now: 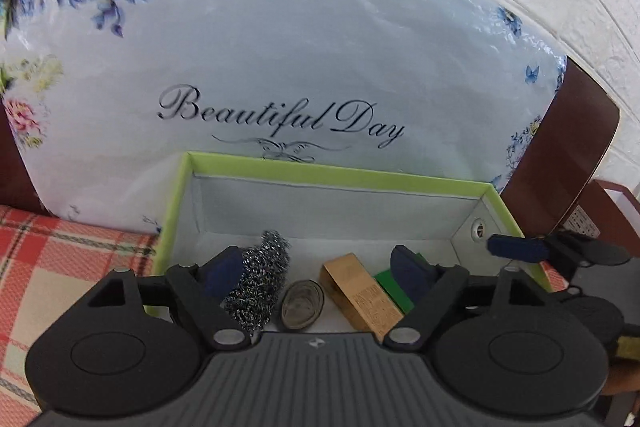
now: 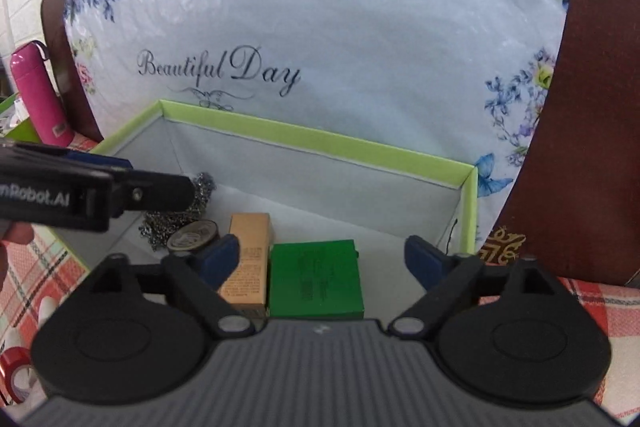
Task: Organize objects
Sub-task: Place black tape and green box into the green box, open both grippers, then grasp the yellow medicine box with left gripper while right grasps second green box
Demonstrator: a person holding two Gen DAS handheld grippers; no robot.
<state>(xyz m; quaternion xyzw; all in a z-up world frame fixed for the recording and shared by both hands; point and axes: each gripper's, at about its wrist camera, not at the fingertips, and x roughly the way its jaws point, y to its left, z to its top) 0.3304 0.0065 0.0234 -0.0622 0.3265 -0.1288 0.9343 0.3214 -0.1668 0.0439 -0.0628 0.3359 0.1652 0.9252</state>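
Green block [image 2: 316,277] between right gripper's [image 2: 324,261] spread fingers.

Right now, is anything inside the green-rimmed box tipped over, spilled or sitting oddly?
Nothing spilled or damaged. In the green-rimmed cardboard box, the silver wire scouring ball, the round metal tin leaning on it, the tan carton and the flat green box sit in a row. Both claws hover open and empty.

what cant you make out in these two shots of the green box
- Left wrist view: the green block is mostly hidden behind the left gripper's finger.
- Right wrist view: the steel scourer is partly covered by the left gripper.
- Both views: print on the tan carton is too small to read.
- Both views: the green box's near wall is hidden by the gripper bodies.
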